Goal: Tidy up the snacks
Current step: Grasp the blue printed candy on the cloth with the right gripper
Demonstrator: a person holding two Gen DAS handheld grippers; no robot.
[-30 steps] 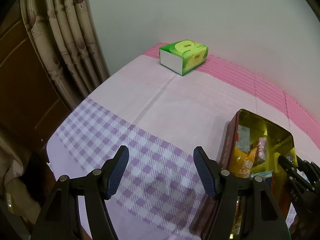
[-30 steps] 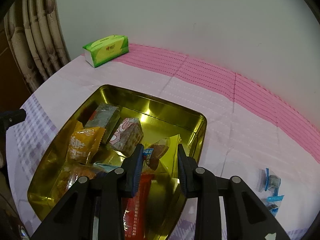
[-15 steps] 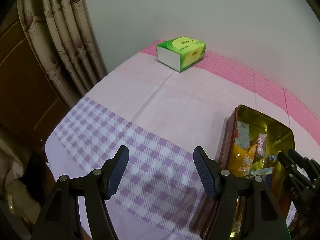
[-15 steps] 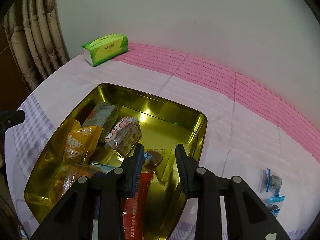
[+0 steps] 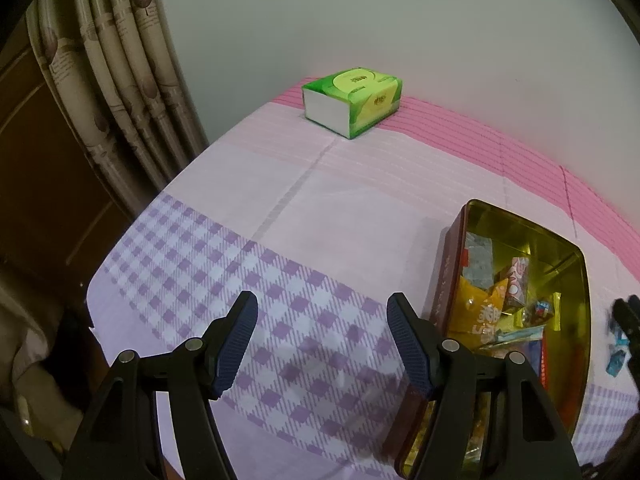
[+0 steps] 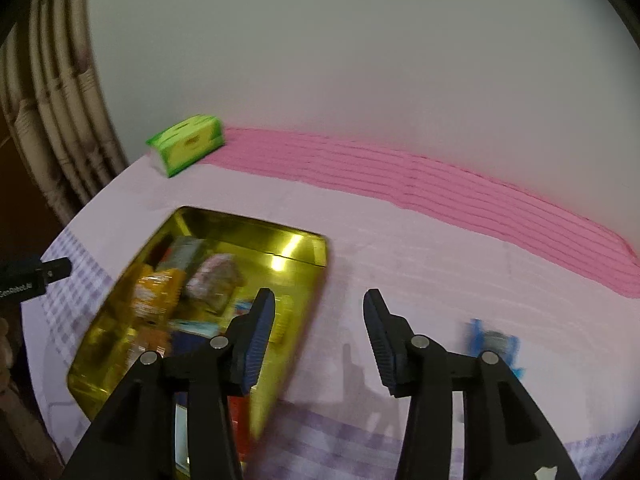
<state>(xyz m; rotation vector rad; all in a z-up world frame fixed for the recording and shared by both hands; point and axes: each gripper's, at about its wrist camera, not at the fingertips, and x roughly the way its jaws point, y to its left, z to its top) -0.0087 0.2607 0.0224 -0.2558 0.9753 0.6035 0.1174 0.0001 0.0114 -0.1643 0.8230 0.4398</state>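
Gold tin [image 6: 304,248] sits on the cloth, packed with snacks, to the left of the right gripper [image 6: 320,332], whose jaws are spread wide and empty. Blue-wrapped candy [image 6: 494,340] lies loose just right of it, nearest that hand, long axis not resolved through blur. Left gripper [image 5: 322,340] is held wide and empty, well apart beyond the tin.

Lit evenly from above, dim and soft indoors. Left wrist view sharp, with faint shadows under the left gripper [image 5: 322,336] on the cloth [image 5: 280,208]. Right wrist view smeared by motion blur, worst across the tin [image 6: 304,252] and the blue packets [image 6: 494,340]. Glare streaked on the tin's inner wall. Fisheye bending and black vignette at all corners.
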